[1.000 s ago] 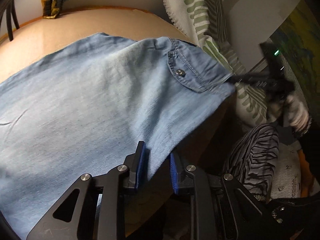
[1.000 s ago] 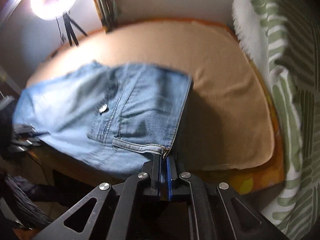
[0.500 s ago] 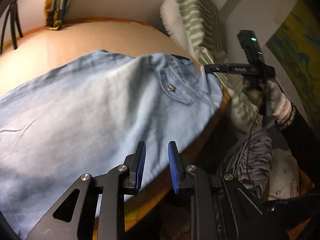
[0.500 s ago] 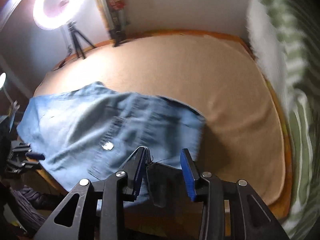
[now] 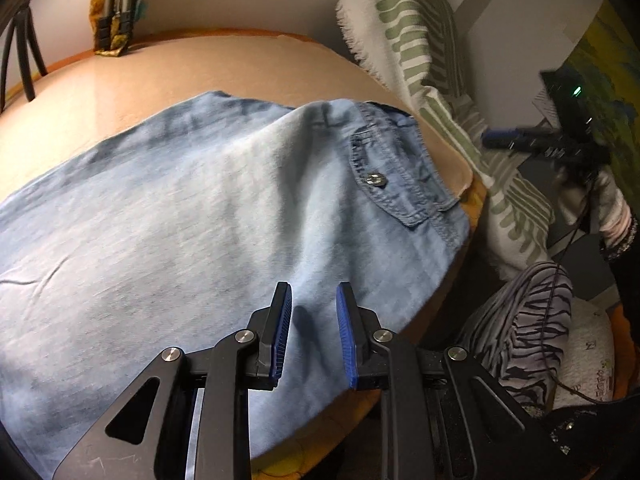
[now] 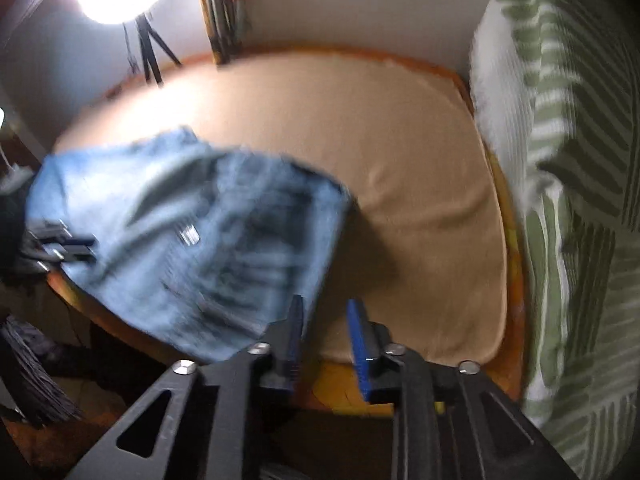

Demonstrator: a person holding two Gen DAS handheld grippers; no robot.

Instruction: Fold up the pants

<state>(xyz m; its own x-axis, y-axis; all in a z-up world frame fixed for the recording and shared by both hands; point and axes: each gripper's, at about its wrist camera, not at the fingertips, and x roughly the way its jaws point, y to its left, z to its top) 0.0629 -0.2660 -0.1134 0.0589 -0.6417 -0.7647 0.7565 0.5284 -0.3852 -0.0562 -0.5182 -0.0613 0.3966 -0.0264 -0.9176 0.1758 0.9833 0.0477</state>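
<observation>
Released now, unlike a second ago: right gripper jaws empty and closing slightly, left gripper jaws apart over the jeans, lying flat on the surface, ready for next fold.

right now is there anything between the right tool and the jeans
No. In the left wrist view the right tool hangs off the table edge, clear of the jeans, jaws closing on nothing; only striped blanket shows behind the gap.

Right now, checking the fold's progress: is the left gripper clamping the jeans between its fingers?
No. The left gripper has its fingers apart above the jeans, which lie flat beneath them.
</observation>
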